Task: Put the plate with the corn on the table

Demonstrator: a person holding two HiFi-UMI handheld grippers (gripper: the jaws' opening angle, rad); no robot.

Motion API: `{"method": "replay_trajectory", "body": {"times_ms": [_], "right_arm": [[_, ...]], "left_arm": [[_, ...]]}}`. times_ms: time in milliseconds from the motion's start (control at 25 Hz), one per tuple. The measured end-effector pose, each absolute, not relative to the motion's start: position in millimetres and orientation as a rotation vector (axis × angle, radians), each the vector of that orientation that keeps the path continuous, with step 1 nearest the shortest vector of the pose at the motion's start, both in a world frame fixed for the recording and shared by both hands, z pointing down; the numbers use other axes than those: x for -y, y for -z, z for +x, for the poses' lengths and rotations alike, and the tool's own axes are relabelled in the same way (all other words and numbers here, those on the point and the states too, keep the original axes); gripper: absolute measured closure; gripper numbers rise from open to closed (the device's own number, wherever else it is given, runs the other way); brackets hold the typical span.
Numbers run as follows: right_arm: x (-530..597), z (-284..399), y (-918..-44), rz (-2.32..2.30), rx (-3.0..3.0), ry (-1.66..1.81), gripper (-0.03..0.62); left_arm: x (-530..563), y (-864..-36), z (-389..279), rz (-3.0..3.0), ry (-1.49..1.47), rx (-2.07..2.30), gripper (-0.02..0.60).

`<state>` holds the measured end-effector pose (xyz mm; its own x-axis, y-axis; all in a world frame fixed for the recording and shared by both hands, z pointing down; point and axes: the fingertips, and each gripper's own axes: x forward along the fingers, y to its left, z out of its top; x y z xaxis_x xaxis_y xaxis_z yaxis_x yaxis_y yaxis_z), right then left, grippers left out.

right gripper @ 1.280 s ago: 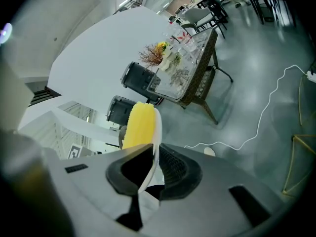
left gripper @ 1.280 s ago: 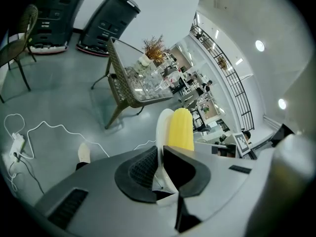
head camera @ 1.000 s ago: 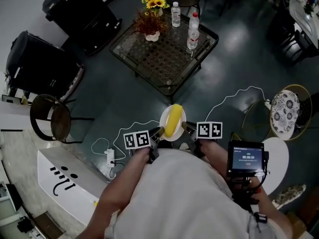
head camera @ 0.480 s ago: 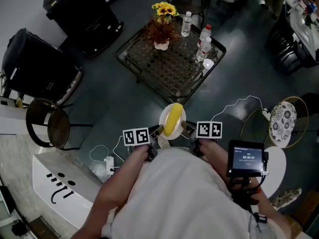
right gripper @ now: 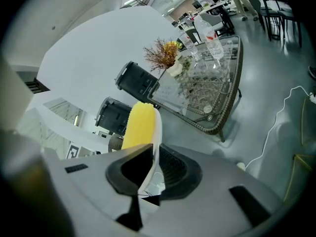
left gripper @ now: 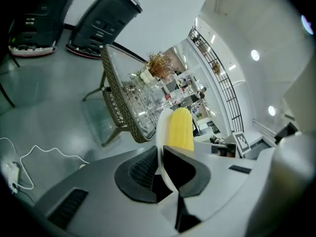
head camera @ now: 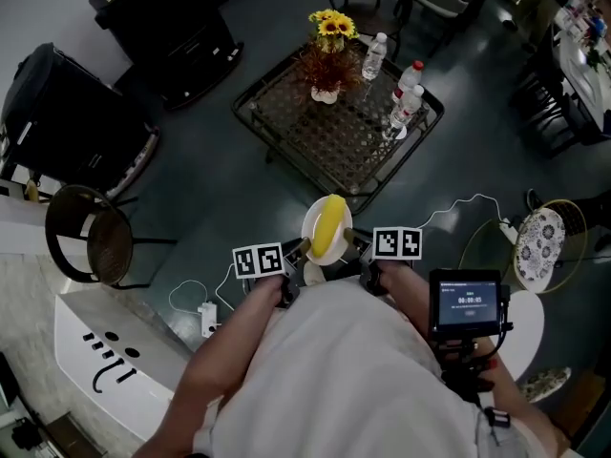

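Note:
A white plate [head camera: 312,232] carries a yellow cob of corn [head camera: 329,225] and is held in the air in front of the person. My left gripper [head camera: 302,249] is shut on the plate's left rim and my right gripper [head camera: 352,238] is shut on its right rim. In the left gripper view the plate [left gripper: 162,132] stands edge-on between the jaws with the corn [left gripper: 180,130] beside it. The right gripper view shows the plate [right gripper: 156,139] and the corn [right gripper: 140,126] the same way. The glass-topped wicker table [head camera: 304,132] lies ahead, a short way beyond the plate.
On the table stand a vase of sunflowers [head camera: 328,48] and three water bottles [head camera: 403,106]. A round stool [head camera: 84,232] and two black cases [head camera: 72,127] are to the left. White cables [head camera: 196,292] lie on the floor. A patterned chair [head camera: 537,240] is at the right.
The table has come nearer in the head view as the person moves toward it. Both grippers keep their hold on the plate with the corn.

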<state>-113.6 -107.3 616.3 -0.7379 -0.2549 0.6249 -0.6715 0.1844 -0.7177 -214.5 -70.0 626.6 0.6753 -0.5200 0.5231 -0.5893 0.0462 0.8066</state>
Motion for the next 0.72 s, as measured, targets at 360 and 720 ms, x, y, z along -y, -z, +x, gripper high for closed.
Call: {"method": "replay_trajectory", "body": {"times_ms": [360,720], "right_arm": [[121.9,-135.0,-616.0,0.819,2.11,-1.542,0.546],[162.3,-150.1,-622.0,0.735,2.123,-1.523,0.546]], "left_arm": [[81.3,-628.3,-234.1,1.58,-0.02,0.974,0.54],[115.3,-631.6,-246.8,1.547,0.003,1.031,0.541]]}}
